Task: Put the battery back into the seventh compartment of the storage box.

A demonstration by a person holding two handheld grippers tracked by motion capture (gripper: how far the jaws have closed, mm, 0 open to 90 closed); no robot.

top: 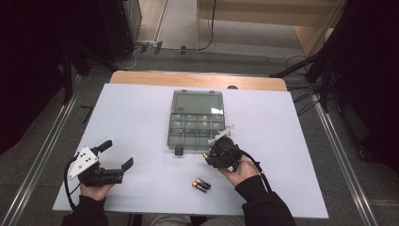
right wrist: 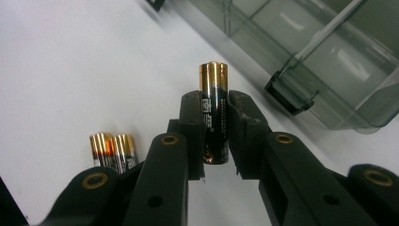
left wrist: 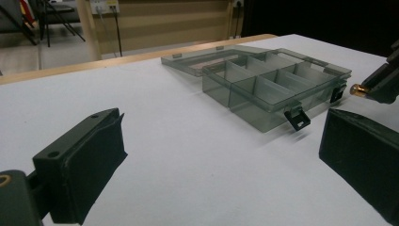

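Battery [right wrist: 214, 113] is clamped upright between the jaws of the right gripper [right wrist: 214, 134], just near of the box [top: 195, 125], whose lid is laid back so its compartments can be reached (presumably for loading). Two more batteries [top: 201, 185] are left nearer. Off left, the left gripper [top: 117, 155] is held apart, empty.
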